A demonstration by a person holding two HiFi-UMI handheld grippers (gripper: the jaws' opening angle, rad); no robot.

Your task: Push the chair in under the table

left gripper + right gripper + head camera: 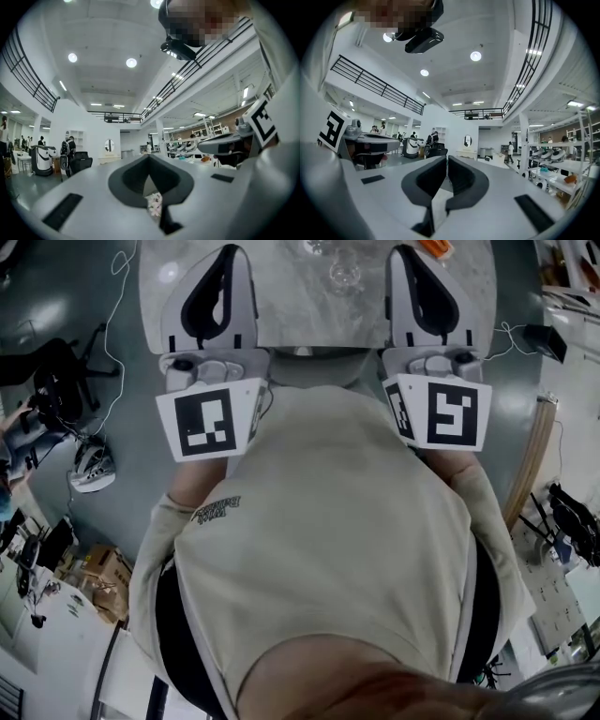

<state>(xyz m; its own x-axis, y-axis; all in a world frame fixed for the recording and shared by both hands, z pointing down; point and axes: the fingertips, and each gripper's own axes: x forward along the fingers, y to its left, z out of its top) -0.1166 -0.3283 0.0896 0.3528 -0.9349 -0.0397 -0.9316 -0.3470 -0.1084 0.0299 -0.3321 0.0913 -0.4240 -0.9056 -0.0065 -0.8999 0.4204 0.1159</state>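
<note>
From the head view, both grippers are held up level in front of the person's chest, over the near edge of a grey marble table (pixel 300 310). My left gripper (pixel 225 253) is shut with nothing between its jaws; in its own view the tips (pixel 149 157) meet against the open hall. My right gripper (pixel 403 251) is also shut and empty, its tips (pixel 445 160) almost touching. A grey rounded shape (pixel 305 367) sits at the table's near edge between the grippers; I cannot tell whether it is the chair's back. The person's torso hides the rest.
A clear glass (pixel 345 273) and an orange item (pixel 436 247) stand on the table. On the floor are a black chair (pixel 56 371), cables, cardboard boxes (pixel 103 573) and wooden planks (pixel 530 460). People and a black office chair (pixel 79 164) are far off in the hall.
</note>
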